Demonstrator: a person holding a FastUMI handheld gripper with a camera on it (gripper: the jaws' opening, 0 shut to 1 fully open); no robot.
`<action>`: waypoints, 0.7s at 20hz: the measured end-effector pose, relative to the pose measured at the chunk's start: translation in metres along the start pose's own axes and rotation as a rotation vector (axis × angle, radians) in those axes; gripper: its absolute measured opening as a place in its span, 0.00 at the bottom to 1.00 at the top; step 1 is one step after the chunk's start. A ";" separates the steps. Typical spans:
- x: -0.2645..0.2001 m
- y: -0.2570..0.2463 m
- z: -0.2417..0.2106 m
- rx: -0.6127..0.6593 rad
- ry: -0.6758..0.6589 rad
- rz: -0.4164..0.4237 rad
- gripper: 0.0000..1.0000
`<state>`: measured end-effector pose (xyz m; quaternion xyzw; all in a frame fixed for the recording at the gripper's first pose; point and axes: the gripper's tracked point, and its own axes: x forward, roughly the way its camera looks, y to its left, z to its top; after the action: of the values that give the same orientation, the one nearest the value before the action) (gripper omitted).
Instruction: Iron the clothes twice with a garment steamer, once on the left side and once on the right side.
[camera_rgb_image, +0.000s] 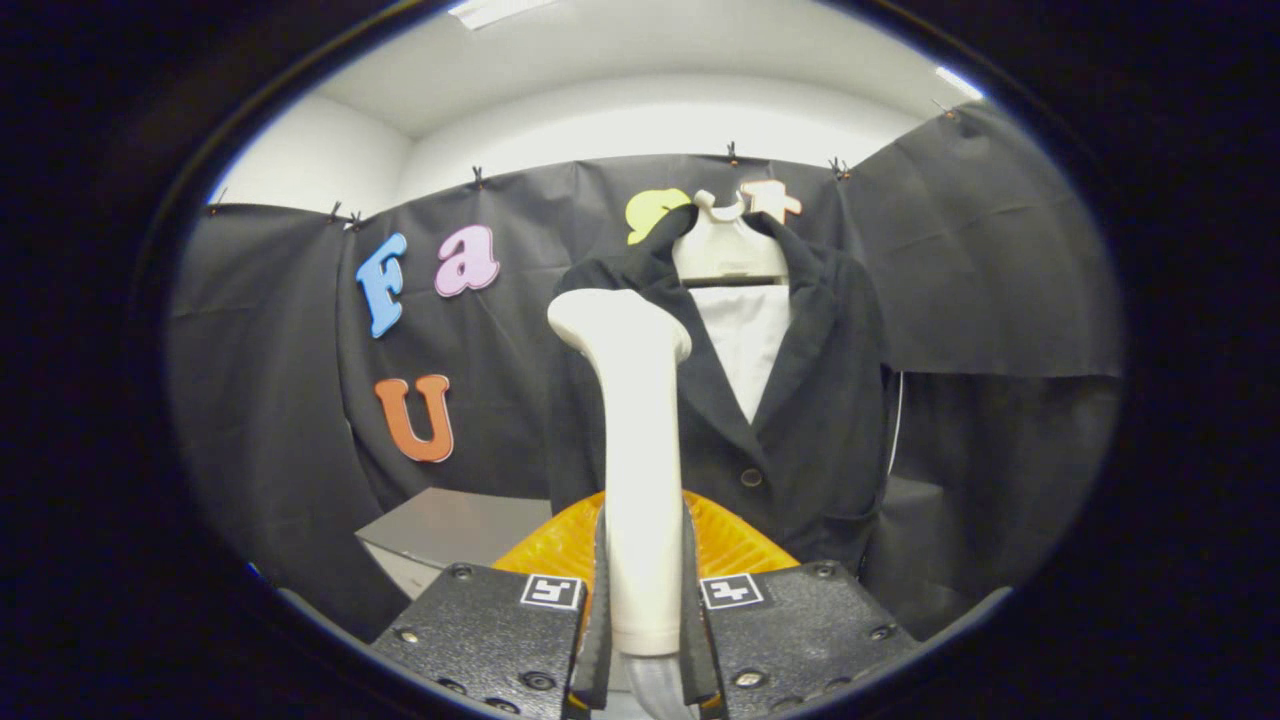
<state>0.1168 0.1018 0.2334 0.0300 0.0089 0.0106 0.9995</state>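
The garment steamer (640, 470) stands upright between the jaws of the gripper (643, 610), which are clamped on the lower part of its pale handle from both sides; gripping low on the handle leaves the head at the top free to reach the cloth. The hose leaves the handle's foot below the jaws. The steamer's rounded head sits up near the jacket's shoulder on the left as seen, which I judge a fair starting height for a downward pass (whether it touches the fabric cannot be told).

The dark jacket (800, 400) hangs on a white hanger (728, 250) against the booth's wall, so its front panels fall flat and open to the steamer. It lies beyond the jaws, straight ahead and a little to the right of the handle. An orange ribbed piece (740, 545) shows just behind the jaws, and a grey desk (440, 525) stands lower left.
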 end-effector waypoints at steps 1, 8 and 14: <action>0.006 -0.004 0.002 -0.010 -0.016 -0.003 0.30; 0.045 -0.023 0.027 -0.075 -0.145 -0.048 0.30; 0.062 -0.025 0.017 -0.072 -0.152 -0.040 0.30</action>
<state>0.1800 0.0769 0.2474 -0.0056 -0.0665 -0.0113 0.9977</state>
